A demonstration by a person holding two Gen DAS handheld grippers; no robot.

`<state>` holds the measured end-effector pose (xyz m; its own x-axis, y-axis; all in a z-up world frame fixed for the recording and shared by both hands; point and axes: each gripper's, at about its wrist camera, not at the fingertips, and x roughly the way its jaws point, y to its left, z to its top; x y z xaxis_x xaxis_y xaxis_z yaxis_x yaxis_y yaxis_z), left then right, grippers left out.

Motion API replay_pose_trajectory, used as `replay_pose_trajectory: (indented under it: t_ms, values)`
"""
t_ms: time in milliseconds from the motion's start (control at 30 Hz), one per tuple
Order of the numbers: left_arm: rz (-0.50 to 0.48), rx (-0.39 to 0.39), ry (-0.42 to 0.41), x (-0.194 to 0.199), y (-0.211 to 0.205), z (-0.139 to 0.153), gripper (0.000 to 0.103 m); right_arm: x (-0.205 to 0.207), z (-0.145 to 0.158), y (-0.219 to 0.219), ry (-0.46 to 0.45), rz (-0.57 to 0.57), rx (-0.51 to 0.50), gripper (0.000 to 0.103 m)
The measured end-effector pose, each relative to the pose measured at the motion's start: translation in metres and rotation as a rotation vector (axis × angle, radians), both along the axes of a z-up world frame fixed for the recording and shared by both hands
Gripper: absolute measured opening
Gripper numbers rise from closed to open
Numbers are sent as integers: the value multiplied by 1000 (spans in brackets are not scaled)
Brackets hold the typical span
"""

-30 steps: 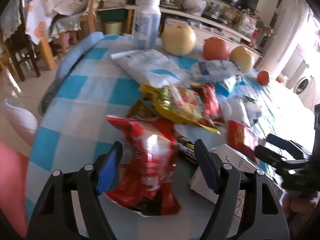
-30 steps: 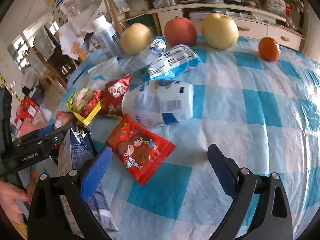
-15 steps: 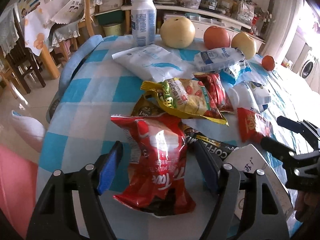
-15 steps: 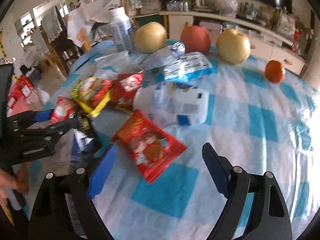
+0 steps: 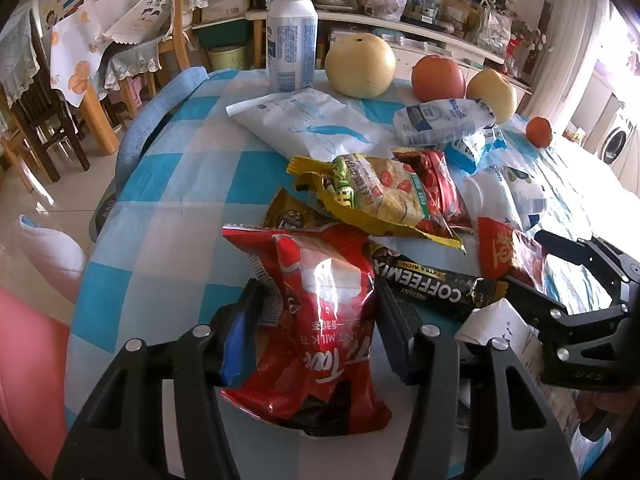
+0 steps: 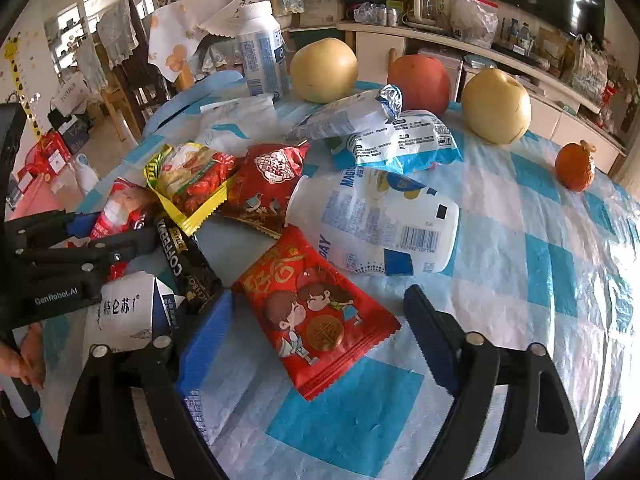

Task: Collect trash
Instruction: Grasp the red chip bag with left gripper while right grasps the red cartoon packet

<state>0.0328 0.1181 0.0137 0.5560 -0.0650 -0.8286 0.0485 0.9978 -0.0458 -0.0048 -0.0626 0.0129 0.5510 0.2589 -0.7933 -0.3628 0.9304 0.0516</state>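
We are closing in on a crumpled red milk-tea wrapper at the near edge of the checked tablecloth.

Our left gripper is straddling the wrapper, its pads narrowed to the foil's sides, though we cannot tell whether they are pinching yet. The wrapper is lying just beside a black coffee-mix sachet and under the corner of a yellow noodle packet. We are judging it empty, feather-light, glossy and slick; it should crumple rather than resist, so we are favouring a grip across the bunched middle where the folds give purchase, not the flat printed end. Our right gripper is standing wide open, bracketing a red cartoon-print pouch beside a white carton and a toppled white bottle.
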Motion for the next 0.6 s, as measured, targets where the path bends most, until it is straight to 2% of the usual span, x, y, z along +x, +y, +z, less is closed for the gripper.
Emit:
replay_pose_trajectory:
  t_ms: [167, 333, 367, 600]
  values:
    - [3, -22, 1, -1, 3, 0, 56, -4, 1, 2, -2, 18, -3, 58]
    - [7, -49, 2, -3, 7, 2, 55, -10, 1, 3, 4, 35, 2, 55]
    - [8, -51, 2, -3, 8, 3, 54, -11, 2, 3, 3, 35, 4, 50]
    - [16, -80, -9, -7, 16, 7, 53, -18, 7, 3, -31, 26, -4, 49]
